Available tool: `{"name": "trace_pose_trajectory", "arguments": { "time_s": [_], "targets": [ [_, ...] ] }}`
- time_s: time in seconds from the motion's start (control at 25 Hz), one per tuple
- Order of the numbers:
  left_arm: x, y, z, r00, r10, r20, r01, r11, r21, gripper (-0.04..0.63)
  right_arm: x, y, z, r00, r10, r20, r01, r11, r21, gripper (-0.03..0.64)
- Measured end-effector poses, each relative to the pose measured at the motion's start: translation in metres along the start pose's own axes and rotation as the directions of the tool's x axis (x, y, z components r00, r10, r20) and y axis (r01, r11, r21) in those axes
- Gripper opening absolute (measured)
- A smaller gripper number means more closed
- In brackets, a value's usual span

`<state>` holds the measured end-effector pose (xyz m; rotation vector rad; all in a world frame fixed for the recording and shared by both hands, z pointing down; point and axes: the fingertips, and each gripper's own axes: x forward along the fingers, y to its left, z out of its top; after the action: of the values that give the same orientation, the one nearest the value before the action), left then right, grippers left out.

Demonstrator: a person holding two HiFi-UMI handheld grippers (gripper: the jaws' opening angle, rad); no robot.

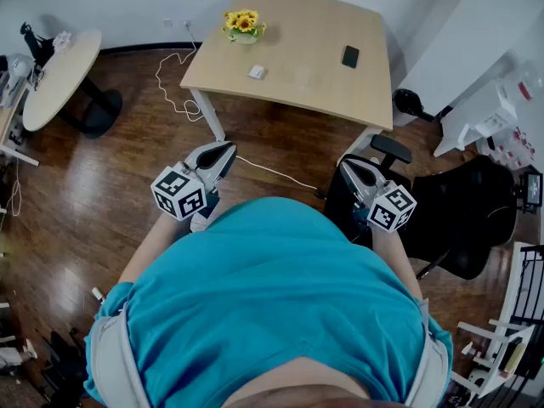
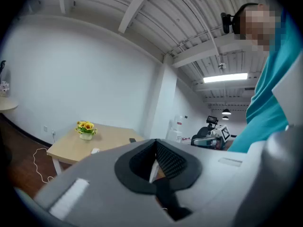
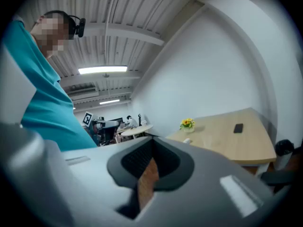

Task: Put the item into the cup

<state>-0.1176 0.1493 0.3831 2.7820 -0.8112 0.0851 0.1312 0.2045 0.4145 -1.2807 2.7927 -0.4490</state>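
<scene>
while the person holds them close to the body, the left gripper (image 1: 223, 153) and right gripper (image 1: 353, 167) are both closed tight with nothing in them. well ahead, the small white item (image 1: 256, 72) lies on the table (image 1: 297, 24), near the flowers (image 1: 243, 24) and apart from the phone (image 1: 349, 56).

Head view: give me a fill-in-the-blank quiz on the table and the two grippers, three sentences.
1. The flowers on the table are ____.
2. In the head view, the phone lies to the ____ of the flowers.
3. The left gripper and the right gripper both have their jaws ____, with nothing between them.
Missing words: yellow; right; shut.
</scene>
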Motion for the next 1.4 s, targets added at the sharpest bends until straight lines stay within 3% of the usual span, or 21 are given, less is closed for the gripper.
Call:
{"name": "trace_pose_trajectory", "arguments": {
  "time_s": [0.2, 0.36, 0.56, 0.8, 1.0, 1.24, 1.4],
  "targets": [
    [0.024, -0.009, 0.003, 1.000, 0.000, 0.008, 0.000, 1.000, 0.003, 0.005, -0.003, -0.022, 0.003, 1.000, 0.020, -0.025, -0.020, 1.000, -0.020, 0.000],
    [0.028, 0.008, 0.002, 1.000, 0.006, 0.000, -0.006, 1.000, -0.007, 0.005, 0.015, -0.031, 0.001, 0.999, 0.031, -0.042, -0.032, 0.999, -0.011, 0.002],
    [0.036, 0.062, 0.009, 1.000, -0.009, 0.008, 0.009, 1.000, -0.006, 0.005, 0.068, -0.043, 0.012, 0.998, 0.023, -0.054, -0.024, 1.000, -0.018, 0.002],
    [0.054, 0.141, 0.026, 0.996, -0.093, -0.004, 0.094, 0.995, 0.032, 0.005, 0.157, -0.062, 0.037, 0.998, -0.029, -0.064, 0.027, 0.999, -0.037, 0.007],
    [0.081, 0.204, 0.036, 0.989, -0.146, -0.028, 0.147, 0.988, 0.042, 0.005, 0.223, -0.104, 0.049, 0.994, -0.065, -0.094, 0.062, 0.998, -0.027, 0.030],
    [0.122, 0.237, 0.029, 0.991, -0.116, -0.061, 0.116, 0.993, 0.003, 0.005, 0.262, -0.154, 0.051, 0.984, -0.020, -0.175, 0.010, 0.998, -0.054, 0.066],
    [0.164, 0.251, 0.030, 0.997, -0.030, -0.064, 0.031, 1.000, 0.007, 0.005, 0.284, -0.206, 0.063, 0.975, 0.062, -0.215, -0.080, 0.994, -0.074, 0.090]
  ]
}}
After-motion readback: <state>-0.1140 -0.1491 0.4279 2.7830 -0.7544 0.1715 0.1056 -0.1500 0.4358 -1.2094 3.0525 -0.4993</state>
